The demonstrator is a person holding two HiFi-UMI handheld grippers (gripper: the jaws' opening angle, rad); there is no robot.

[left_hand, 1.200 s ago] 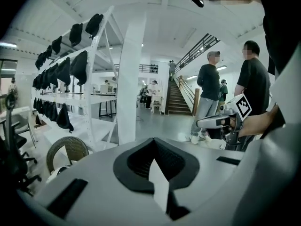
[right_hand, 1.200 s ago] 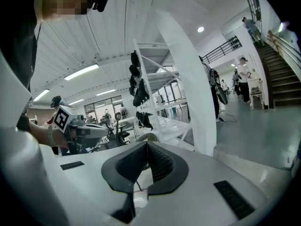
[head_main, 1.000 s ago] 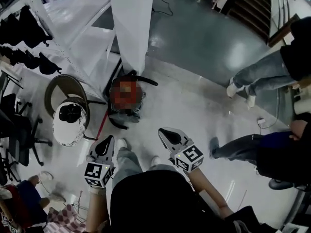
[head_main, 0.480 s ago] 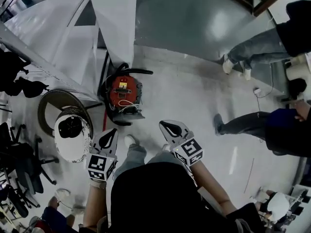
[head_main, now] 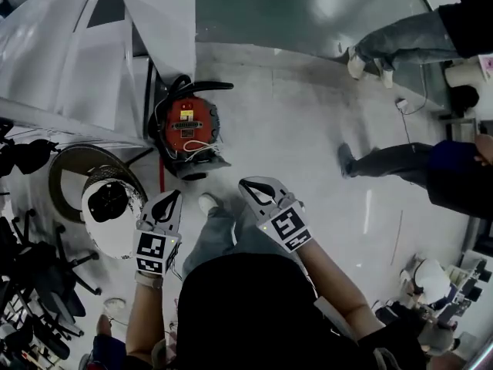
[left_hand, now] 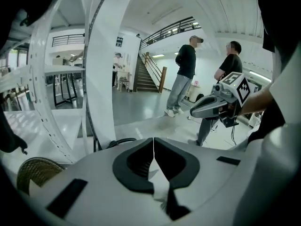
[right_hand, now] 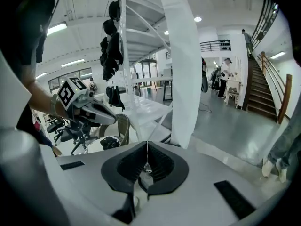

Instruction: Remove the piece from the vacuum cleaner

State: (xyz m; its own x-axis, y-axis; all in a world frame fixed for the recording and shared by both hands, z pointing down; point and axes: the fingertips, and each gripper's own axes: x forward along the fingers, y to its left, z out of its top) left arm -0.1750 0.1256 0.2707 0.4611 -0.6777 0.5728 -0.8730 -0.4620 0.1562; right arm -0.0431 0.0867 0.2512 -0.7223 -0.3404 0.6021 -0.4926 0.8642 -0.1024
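Note:
A red, round vacuum cleaner (head_main: pixel 186 128) stands on the floor by a white pillar, with a black hose (head_main: pixel 185 85) looped behind it and a white cord on top. My left gripper (head_main: pixel 168 204) hovers below and left of it, shut and empty. My right gripper (head_main: pixel 258 190) hangs below and right of it, also shut with nothing held. In the left gripper view the jaws (left_hand: pixel 153 142) meet tip to tip, with the hose (left_hand: pixel 123 141) just beyond. The right gripper view shows its jaws (right_hand: pixel 147 147) closed.
A white bucket with a black object inside (head_main: pixel 110 210) sits in a wicker chair (head_main: pixel 77 168) at left. White pillar and frame (head_main: pixel 166 18) rise behind the vacuum. People stand at right (head_main: pixel 400 160) and top right (head_main: pixel 404 41). Office chairs (head_main: pixel 35 284) crowd the lower left.
The head view has swung so the vacuum sits nearer the middle and higher. Both grippers stay shut and have drifted slightly toward it.

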